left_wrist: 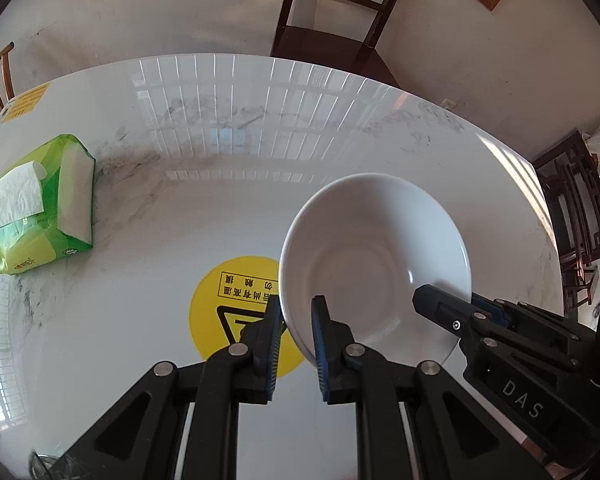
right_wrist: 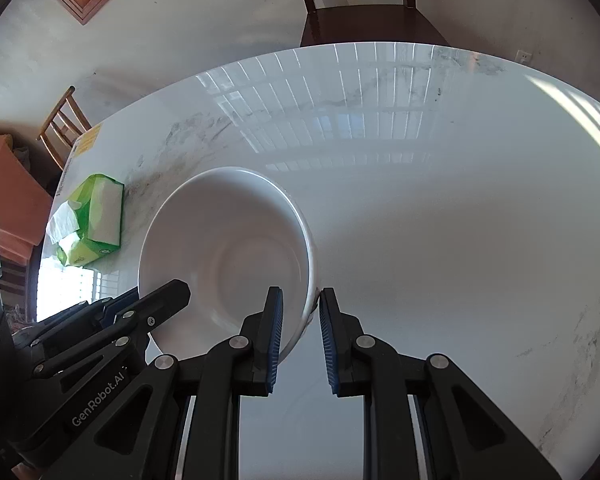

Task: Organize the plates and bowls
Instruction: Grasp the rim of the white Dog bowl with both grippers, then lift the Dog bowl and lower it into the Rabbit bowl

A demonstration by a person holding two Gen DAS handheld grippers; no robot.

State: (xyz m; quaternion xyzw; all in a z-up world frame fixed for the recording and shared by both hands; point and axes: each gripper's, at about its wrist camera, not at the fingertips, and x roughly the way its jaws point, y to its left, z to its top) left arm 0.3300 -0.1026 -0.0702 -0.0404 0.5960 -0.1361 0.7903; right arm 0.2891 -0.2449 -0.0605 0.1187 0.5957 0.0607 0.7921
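A white bowl [left_wrist: 374,256] hangs a little above the white marble table [left_wrist: 180,168], held by both grippers. My left gripper [left_wrist: 298,322] is shut on the bowl's left rim, one pad outside and one inside. In the right wrist view the same bowl [right_wrist: 224,248] has its right rim pinched by my right gripper [right_wrist: 300,318]. Each gripper shows in the other's view: the right gripper [left_wrist: 456,304] at the bowl's right rim, the left gripper [right_wrist: 156,300] at its left rim. No plates are in view.
A green tissue pack [left_wrist: 40,208] lies at the table's left side. A round yellow warning sticker [left_wrist: 236,312] is on the table under the bowl. Dark wooden chairs [left_wrist: 332,12] stand beyond the far edge and to the right.
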